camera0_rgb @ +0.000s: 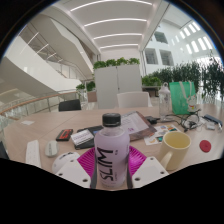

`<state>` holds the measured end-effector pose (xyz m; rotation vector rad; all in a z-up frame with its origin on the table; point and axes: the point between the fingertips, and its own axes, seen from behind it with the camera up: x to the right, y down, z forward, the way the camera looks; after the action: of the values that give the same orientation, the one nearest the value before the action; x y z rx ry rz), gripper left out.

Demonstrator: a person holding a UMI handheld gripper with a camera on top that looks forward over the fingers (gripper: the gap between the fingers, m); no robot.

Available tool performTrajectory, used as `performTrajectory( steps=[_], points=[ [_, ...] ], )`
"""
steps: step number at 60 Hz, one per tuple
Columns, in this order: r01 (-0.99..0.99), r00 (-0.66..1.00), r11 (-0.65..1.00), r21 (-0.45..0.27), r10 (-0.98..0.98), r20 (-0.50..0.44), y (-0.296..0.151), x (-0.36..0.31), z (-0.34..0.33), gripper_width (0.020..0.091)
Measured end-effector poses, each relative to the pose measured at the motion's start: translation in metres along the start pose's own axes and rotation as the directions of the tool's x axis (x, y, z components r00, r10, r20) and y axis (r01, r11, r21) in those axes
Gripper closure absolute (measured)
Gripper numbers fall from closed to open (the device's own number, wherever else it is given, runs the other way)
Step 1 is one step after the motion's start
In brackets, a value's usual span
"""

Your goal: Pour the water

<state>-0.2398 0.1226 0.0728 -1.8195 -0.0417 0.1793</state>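
Note:
A clear plastic bottle (111, 150) with a white cap and black lettering on its label stands upright between my fingers, lifted close to the camera. My gripper (112, 166) is shut on the bottle, both magenta pads (133, 160) pressing its sides. A yellow cup (176, 150) stands on the table to the right of the fingers, just beyond them. Its inside is hidden from this angle.
The long wooden table (40, 135) holds a red round object (206, 145), a phone and dark items (76, 136) at the left, papers (140, 126) behind the bottle, and a green-capped container (181, 98) far right. Chairs and planters stand beyond.

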Motion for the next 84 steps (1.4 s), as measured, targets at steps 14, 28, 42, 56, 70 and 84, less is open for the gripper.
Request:
performTrajectory(
  steps=[14,28,42,56,70,84],
  points=[
    [-0.763,0.610,0.633,-0.131,0.773,0.177,-0.077,-0.007,0.001,0.0695],
    [-0.957,-0.173,-0.155,-0.246,0.984,0.053,-0.087,0.045,0.012,0.0697],
    [-0.828,-0.519,-0.488,-0.277,0.853,0.050,-0.108,0.068,0.008,0.0697],
    [-0.890,-0.367,-0.314,-0.331,0.924,0.108,-0.124,0.058,-0.029,0.0690],
    [-0.738,0.643,0.675,0.014,0.697,0.318,-0.245,0.139,-0.047,0.0688],
    [-0.026,0.997,0.935,0.354,0.052,-0.064,-0.246,0.312,-0.074,0.0591]
  ],
)
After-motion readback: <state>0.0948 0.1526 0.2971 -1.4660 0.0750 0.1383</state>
